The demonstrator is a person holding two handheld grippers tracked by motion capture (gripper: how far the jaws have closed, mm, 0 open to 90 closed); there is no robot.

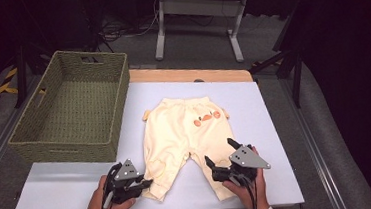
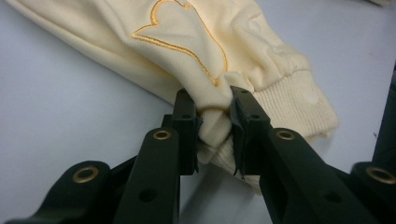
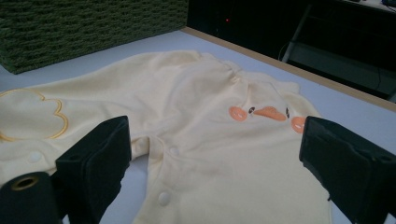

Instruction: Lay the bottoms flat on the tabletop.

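Nearest the lens, in the left gripper view, the left gripper (image 2: 214, 122) has its two black jaws pinched on a fold of cream fabric at the ribbed cuff (image 2: 299, 105) of one trouser leg, the cloth bunched and squeezed between the pads. That leg belongs to the cream baby trousers (image 1: 186, 134), which lie flat and spread out on the white table (image 1: 269, 108), waistband away from the person and both legs pointing toward them, with an orange duck face (image 1: 205, 118) printed near the waist. The right gripper (image 1: 222, 158) hangs just above the other leg's end with its jaws spread wide and nothing between them; in the right gripper view the garment lies below and beyond the parted pads. So one leg is secured and the other is not yet gripped. The green woven basket (image 1: 103, 136) stands empty at the left of the table, beside the trousers. As I judge it, the work is at an early stage: the second grasp, any folding, and a move to the basket all remain.
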